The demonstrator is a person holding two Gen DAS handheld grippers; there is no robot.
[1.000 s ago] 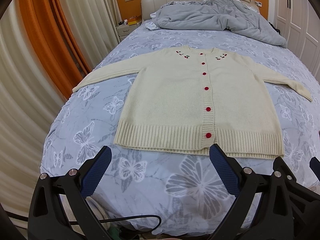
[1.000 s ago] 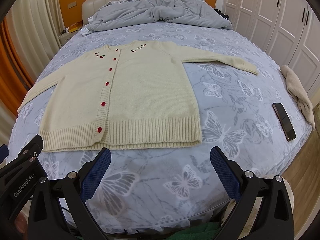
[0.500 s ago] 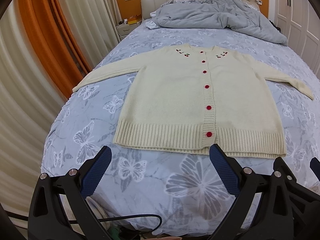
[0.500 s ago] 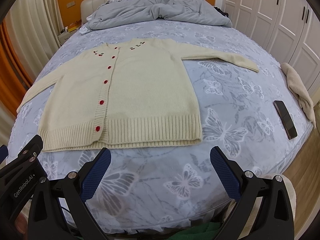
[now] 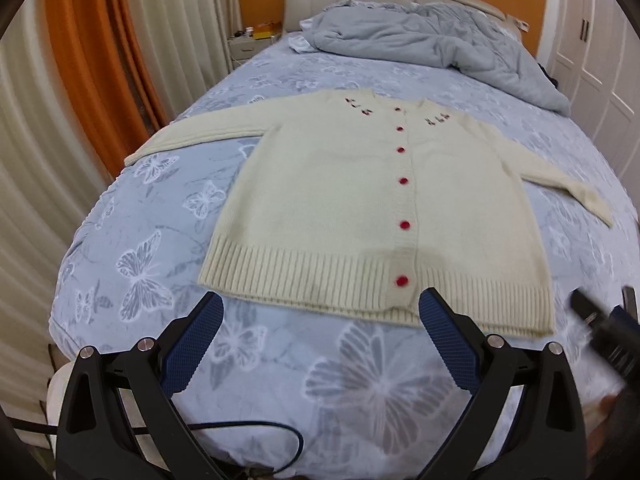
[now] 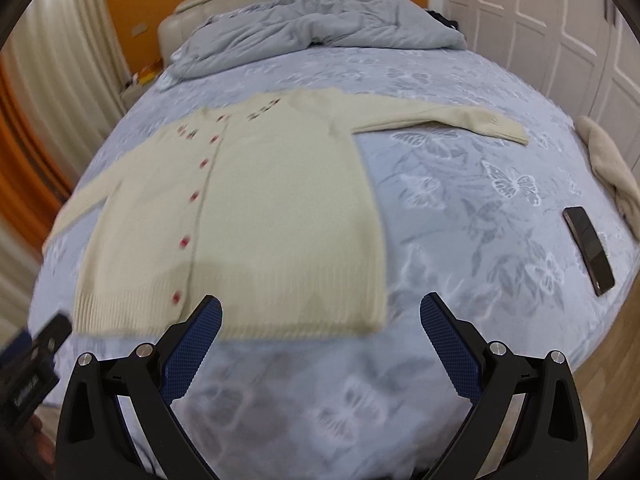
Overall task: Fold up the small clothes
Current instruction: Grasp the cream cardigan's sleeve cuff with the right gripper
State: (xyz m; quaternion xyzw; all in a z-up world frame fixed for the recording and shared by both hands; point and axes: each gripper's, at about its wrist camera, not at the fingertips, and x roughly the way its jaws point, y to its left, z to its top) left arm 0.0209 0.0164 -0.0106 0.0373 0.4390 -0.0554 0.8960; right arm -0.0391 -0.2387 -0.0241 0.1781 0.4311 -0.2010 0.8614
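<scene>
A cream knit cardigan [image 5: 344, 208] with red buttons lies flat and face up on the bed, both sleeves spread out to the sides. It also shows in the right wrist view [image 6: 256, 216], blurred. My left gripper [image 5: 320, 320] is open and empty, hovering just short of the ribbed hem near its middle. My right gripper [image 6: 320, 320] is open and empty, just short of the hem's right part. Each gripper shows at the edge of the other's view.
The bed [image 5: 160, 208] has a blue butterfly-print sheet. A grey duvet [image 5: 420, 44] is bunched at the headboard. A dark phone [image 6: 588, 250] and a beige cloth [image 6: 612, 172] lie at the bed's right edge. Curtains [image 5: 80, 80] hang left, white wardrobe doors [image 6: 540, 12] right.
Both grippers have moved forward toward the cardigan's hem. The right wrist view has swung left and tilted, with motion blur. The cardigan has not moved.
</scene>
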